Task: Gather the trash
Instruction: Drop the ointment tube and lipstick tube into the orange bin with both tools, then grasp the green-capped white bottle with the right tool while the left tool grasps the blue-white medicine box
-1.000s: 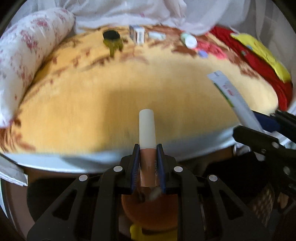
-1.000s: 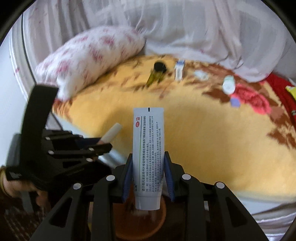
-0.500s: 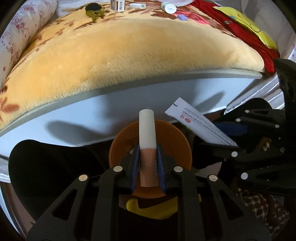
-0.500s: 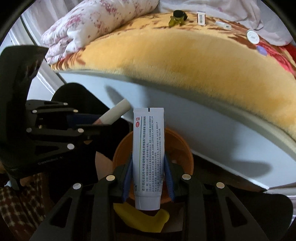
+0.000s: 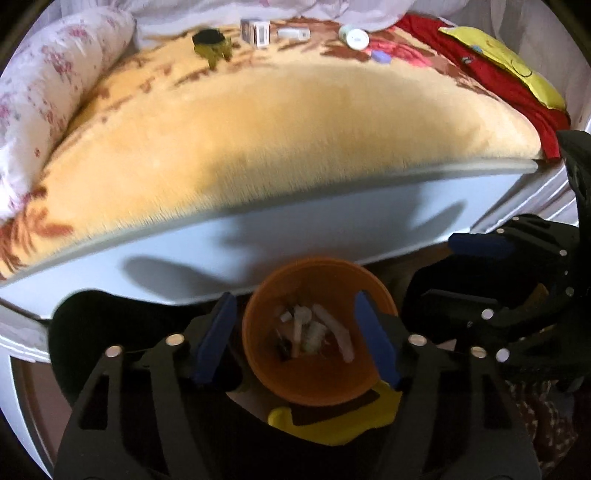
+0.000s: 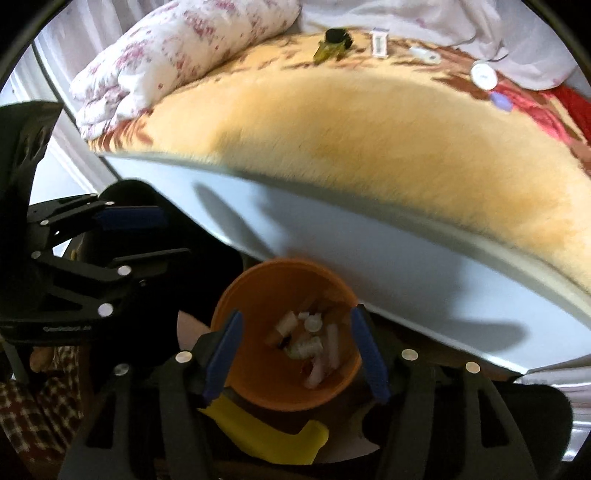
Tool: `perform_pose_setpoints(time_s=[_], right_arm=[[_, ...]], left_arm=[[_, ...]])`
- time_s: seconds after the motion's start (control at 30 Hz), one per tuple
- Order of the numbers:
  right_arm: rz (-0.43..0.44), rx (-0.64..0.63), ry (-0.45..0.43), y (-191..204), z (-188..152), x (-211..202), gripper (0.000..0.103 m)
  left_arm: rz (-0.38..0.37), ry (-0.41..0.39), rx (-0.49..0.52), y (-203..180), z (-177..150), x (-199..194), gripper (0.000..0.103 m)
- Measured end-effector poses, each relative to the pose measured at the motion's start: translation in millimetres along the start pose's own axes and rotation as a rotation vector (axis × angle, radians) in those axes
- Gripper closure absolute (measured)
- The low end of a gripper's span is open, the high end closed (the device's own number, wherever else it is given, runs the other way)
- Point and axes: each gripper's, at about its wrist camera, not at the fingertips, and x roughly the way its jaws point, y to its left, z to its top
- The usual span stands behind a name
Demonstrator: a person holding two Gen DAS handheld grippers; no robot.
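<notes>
Both tubes have dropped into the bin (image 5: 321,387) at 6 o'clock below the bed edge (image 5: 295,206); left gripper (image 5: 295,339) and right gripper (image 6: 295,349), jaws just opened, hang empty over its rim.

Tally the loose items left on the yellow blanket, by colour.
Dark green bottle with black cap: 1
White box, white tube, white round lid: 3
Purple bit: 1
Total: 5
Both grippers hang over the orange bin with jaws apart and nothing between them.
</notes>
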Motion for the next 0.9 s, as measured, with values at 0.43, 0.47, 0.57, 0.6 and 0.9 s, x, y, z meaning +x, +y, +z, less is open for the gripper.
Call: perform_pose_setpoints(time_s=[0.43,0.47,0.57,0.6,0.9], right_arm=[[-0.078,0.031,-0.136,-33.8,37.1,-28.3,0.042],[-0.085,0.034,-0.145,-37.4,39.8,-29.7,0.042],[-0.116,0.064,-0.186,-59.4,55.4,-36.8,0.042],[-0.128,0.081,-0.204,-69.8,63.5,-39.3,0.042],[-0.274,0.197,-0.302,-163.6,159.6,-42.7,0.041]], left_arm=[[0.019,-0.105,-0.03,-1.2,40.3,-12.5,0.035],[0.018,-0.111,-0.032,-0.6,44.1,-12.6,0.035],[0.015,-0.134,-0.041,1.3,58.4,-12.6,0.035],[0.011,-0.142,-0.046,1.8,61.8,-13.1,0.035],[0.005,-0.222,-0.07,5.5,104.1,-12.3,0.035]])
